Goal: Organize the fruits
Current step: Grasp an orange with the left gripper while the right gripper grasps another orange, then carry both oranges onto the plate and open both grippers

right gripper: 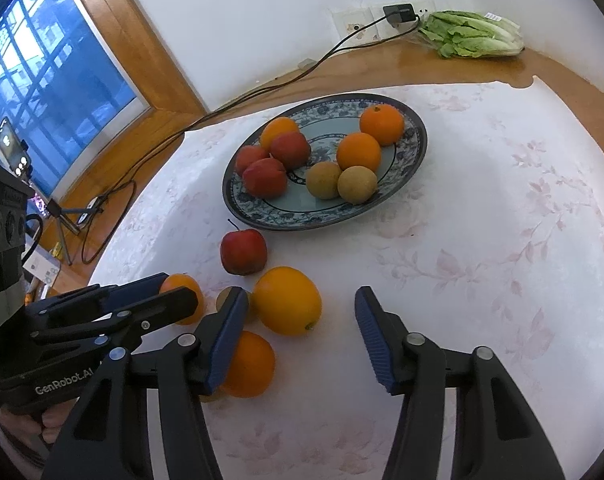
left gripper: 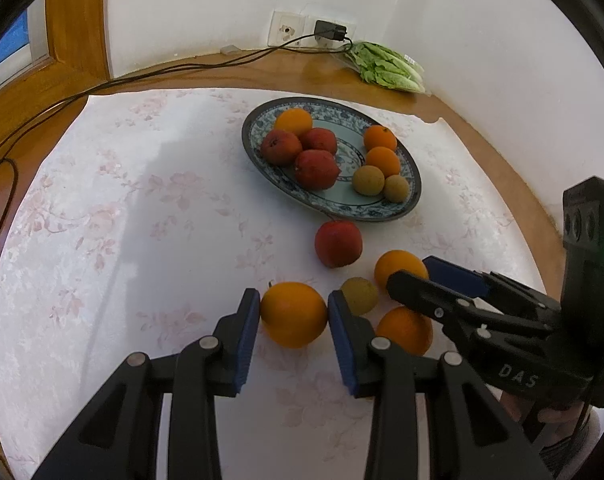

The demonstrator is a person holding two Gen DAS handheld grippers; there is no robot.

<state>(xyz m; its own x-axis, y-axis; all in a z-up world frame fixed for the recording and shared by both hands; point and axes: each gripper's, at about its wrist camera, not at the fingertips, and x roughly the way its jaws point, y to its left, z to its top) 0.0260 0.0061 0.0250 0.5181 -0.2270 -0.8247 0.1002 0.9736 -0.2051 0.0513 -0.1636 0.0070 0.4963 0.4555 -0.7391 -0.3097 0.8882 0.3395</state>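
While eight fruits fill plate [right gripper: 416, 148], five lie loose

Wooden table [right gripper: 422, 68] under pale floral cloth [right gripper: 482, 240]. On cloth: patterned plate [right gripper: 416, 148], red apple [right gripper: 243, 251], loose oranges [right gripper: 287, 300]. On bare wood at wall: bagged lettuce [right gripper: 470, 34], black cable [right gripper: 261, 88].

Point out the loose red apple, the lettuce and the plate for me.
Red apple [right gripper: 243, 251], right wrist view, middle of its front skin.
Lettuce [right gripper: 472, 35], right wrist view, middle of the leafy bundle.
Plate [left gripper: 410, 196], left wrist view, patterned rim at its right edge.
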